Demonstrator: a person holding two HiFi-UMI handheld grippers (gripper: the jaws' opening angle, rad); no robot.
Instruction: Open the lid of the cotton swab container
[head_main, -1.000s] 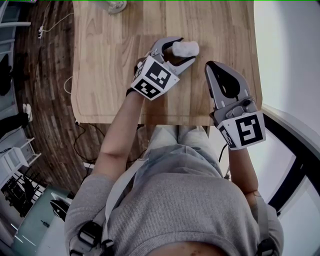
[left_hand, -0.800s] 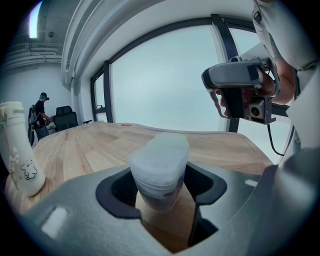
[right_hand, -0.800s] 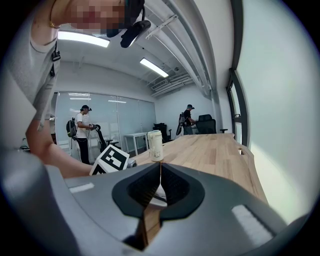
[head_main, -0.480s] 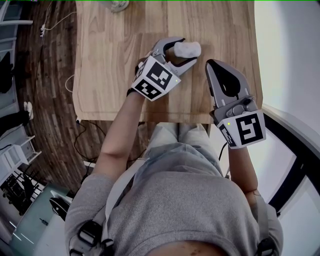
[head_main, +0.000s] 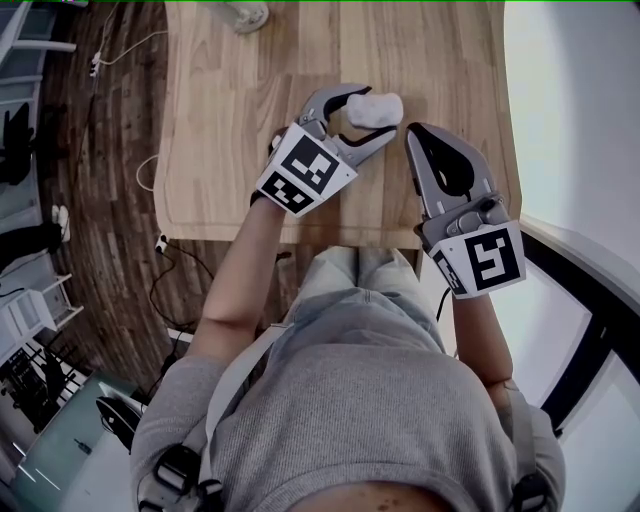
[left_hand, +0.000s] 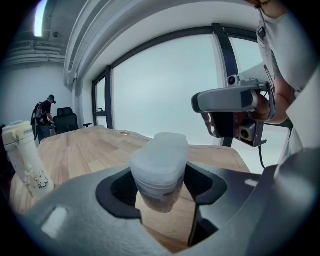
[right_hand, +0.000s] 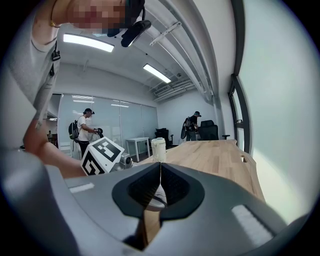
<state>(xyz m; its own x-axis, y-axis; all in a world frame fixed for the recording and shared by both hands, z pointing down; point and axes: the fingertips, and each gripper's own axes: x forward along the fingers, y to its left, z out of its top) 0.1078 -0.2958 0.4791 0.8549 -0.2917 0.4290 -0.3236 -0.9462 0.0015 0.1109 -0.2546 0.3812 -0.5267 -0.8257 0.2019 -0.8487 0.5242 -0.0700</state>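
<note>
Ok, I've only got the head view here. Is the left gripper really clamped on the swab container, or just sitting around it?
Observer: Clamped. The left gripper view shows both jaws of the left gripper pressing the sides of the cotton swab container.
Operator: Lid popped yet?
Observer: No, the lid looks closed on top.
Operator: And the right gripper?
Observer: In the right gripper view, the right gripper has its jaws fully together, nothing between them.

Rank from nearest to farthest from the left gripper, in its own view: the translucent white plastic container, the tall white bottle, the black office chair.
1. Translucent white plastic container: held between the jaws.
2. Tall white bottle: standing at the left edge.
3. Black office chair: far back, left.
</note>
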